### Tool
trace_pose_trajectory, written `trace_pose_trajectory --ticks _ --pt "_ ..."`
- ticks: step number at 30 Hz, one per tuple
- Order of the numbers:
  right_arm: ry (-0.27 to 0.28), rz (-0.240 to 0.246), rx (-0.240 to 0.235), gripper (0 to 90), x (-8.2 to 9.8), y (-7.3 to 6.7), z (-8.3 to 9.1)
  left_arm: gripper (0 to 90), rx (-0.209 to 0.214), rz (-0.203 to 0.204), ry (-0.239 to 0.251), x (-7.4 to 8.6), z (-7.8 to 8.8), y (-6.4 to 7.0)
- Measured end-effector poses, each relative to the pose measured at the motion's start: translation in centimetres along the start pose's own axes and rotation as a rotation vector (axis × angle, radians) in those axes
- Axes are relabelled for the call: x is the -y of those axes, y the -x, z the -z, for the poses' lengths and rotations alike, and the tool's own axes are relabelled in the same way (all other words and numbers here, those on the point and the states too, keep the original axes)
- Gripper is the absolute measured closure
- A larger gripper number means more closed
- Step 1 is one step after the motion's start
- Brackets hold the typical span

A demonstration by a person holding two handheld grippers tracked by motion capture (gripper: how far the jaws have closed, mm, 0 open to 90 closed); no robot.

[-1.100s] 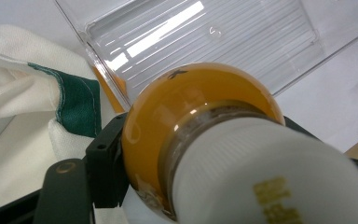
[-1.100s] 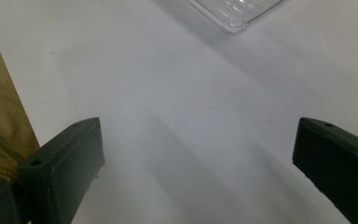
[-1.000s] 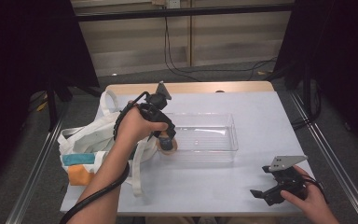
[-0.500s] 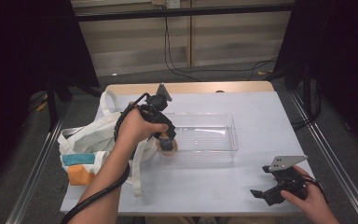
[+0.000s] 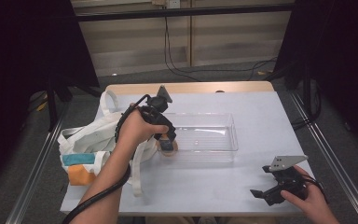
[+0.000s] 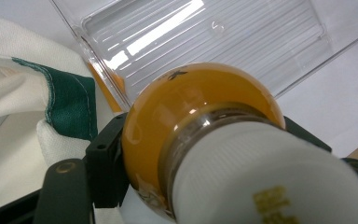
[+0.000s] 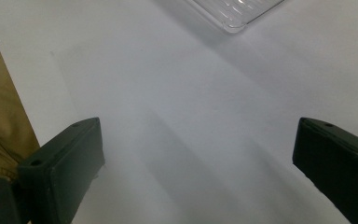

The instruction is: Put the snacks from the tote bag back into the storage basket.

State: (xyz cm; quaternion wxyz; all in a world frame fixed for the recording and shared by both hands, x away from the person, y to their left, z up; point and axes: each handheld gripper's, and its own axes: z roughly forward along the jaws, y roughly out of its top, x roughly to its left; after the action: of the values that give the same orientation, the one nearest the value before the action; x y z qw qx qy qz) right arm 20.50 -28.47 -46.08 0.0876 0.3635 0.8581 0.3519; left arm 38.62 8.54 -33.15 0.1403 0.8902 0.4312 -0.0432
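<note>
- High view: the pale grey counter carries a white canvas tote bag with a dark green trim at its left edge and a clear ribbed plastic tray at its middle, the two lying just beside each other.
- That rectangular tray runs its long side across the counter, left to right; its left end wall is the part nearest the work in hand.
- Over that left end hangs the left hand-held gripper, pointing down, its jaws clamped on a small round orange bottle with a white cap.
- Left gripper view: the orange bottle sits crosswise between the black jaws, its white cap toward the camera and its rounded body toward the tray, which lies straight ahead and just beyond it, with the tote bag off to the side.
- Judged from this, the coming move is a short carry past the tray's end wall and a release inside; the bottle's axis points along the tray's length, so it should lie flat on the ribbed floor.
- Well apart, at the counter's near right corner, the right hand-held gripper rests with jaws spread wide and nothing between them; the left hand is plainly the nearer one.
</note>
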Motion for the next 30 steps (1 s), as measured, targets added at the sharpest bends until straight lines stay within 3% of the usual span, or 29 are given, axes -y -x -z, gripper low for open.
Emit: trace_pose_trajectory --ticks 30 --pt "-0.006 0.001 0.005 1.9 -0.02 -0.07 0.02 30.1 0.006 -0.002 -0.011 0.36 -0.93 -0.26"
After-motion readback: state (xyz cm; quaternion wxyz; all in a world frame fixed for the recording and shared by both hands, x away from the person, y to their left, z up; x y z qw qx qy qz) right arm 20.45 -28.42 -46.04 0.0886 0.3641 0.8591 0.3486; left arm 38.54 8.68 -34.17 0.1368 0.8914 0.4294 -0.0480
